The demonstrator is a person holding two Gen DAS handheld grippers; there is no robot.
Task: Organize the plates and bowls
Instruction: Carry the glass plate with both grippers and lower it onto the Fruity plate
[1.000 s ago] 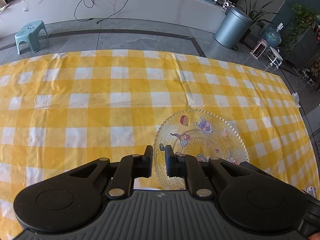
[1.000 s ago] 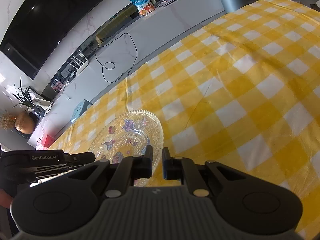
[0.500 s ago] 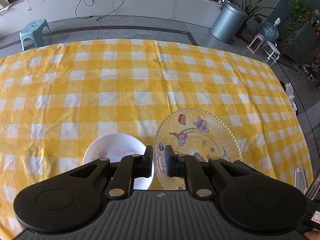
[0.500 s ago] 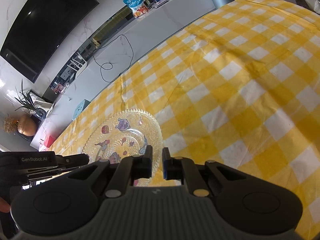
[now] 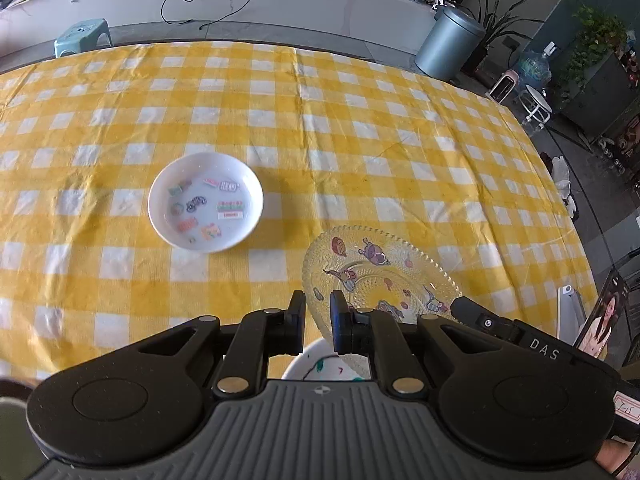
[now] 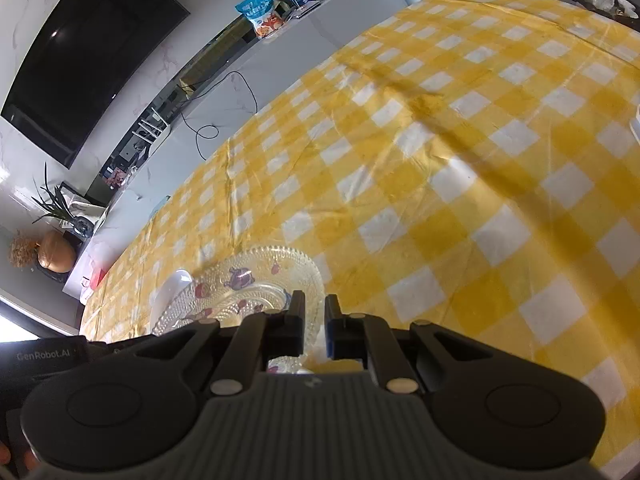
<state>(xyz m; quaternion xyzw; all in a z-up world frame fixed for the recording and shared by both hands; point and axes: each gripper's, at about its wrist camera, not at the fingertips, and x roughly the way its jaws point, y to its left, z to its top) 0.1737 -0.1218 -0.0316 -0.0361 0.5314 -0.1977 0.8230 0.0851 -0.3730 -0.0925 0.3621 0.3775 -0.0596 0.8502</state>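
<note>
Left wrist view looks down over the yellow checked tablecloth (image 5: 360,128), where a white sticker-covered dish (image 5: 205,207) sits well ahead and to the left of the left gripper (image 5: 317,312), while a clear patterned glass plate (image 5: 380,276) lies just ahead and to the right, its near rim passing under the right finger. A second white bowl (image 5: 320,362) peeks out directly below the fingers, mostly hidden by the gripper body. The jaws stand nearly together with a narrow gap and nothing between them, so this gripper carries nothing. In the right wrist view the right gripper (image 6: 313,312) is likewise nearly closed and empty; the same glass plate (image 6: 248,280) lies just ahead and to its left, with the white dish (image 6: 172,288) showing as a sliver beyond its far edge. Both grippers sit close to the glass plate, the right one facing its rim more squarely. The white dish lies on the left gripper's side and is probably its to fetch. Only the left view shows the hidden bowl and the right gripper's tip (image 5: 468,307) at the plate's edge.
</note>
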